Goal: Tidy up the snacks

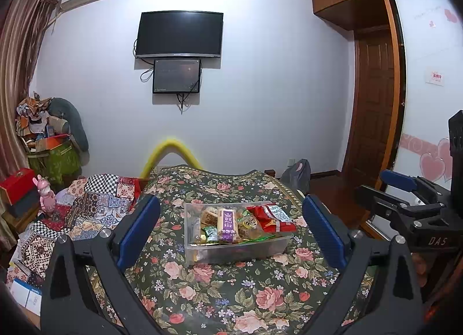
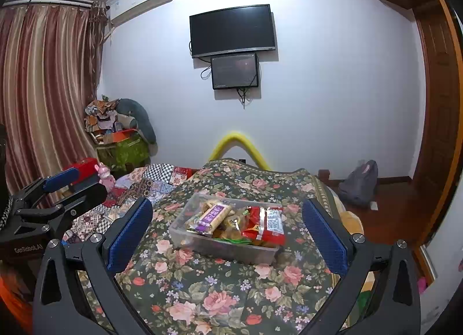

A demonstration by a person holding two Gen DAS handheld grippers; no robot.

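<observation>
A clear plastic bin (image 1: 202,254) (image 2: 185,236) sits on the floral bedspread, filled with snack packets. A purple-and-cream bar (image 1: 228,223) (image 2: 212,217) lies on top, with a red packet (image 1: 273,217) (image 2: 264,225) to its right and small green packets (image 1: 210,232) lower down. My left gripper (image 1: 231,230) is open and empty, with the bin beyond and between its blue pads. My right gripper (image 2: 227,233) is open and empty, also held back from the bin. Each gripper shows at the edge of the other's view, the right one (image 1: 405,187) and the left one (image 2: 66,181).
The floral bedspread (image 1: 220,291) covers the bed, with a patchwork quilt (image 1: 95,202) on the left. A pink figurine (image 1: 46,196) and red box (image 1: 17,187) stand left. A grey backpack (image 2: 358,181) lies on the wooden floor at the right. A wardrobe (image 1: 373,74) stands right.
</observation>
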